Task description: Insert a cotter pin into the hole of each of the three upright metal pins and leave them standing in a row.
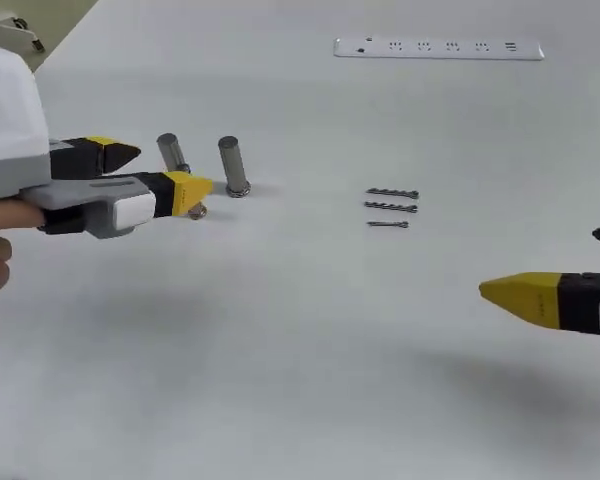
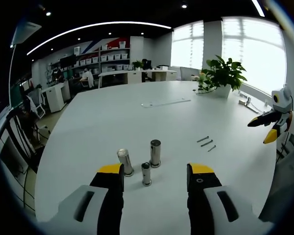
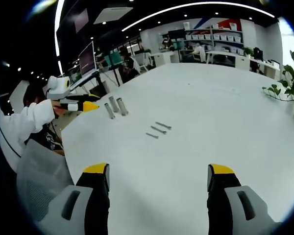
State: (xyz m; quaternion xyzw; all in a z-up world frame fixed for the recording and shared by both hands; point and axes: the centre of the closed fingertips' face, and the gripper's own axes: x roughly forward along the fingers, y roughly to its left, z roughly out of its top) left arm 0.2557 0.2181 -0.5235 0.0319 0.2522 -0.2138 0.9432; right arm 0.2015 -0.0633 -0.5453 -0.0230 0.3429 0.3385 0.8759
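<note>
since the three pins (image 2: 155,152) stand clustered just ahead of the left gripper (image 2: 155,170), whose jaws are spread wide and empty, it looks placed to steady one of them. the right gripper (image 3: 158,169), also wide and empty, points toward the three cotters (image 1: 391,206) lying side by side on the table (image 1: 300,340), well apart from the pins, probably to pick one first.

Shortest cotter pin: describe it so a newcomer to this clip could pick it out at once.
On the white table in the head view, look from the power strip at the far edge toward the camera to three cotter pins lying parallel. The one meant is the nearest cotter pin, clearly shorter than the two beyond it.
</note>
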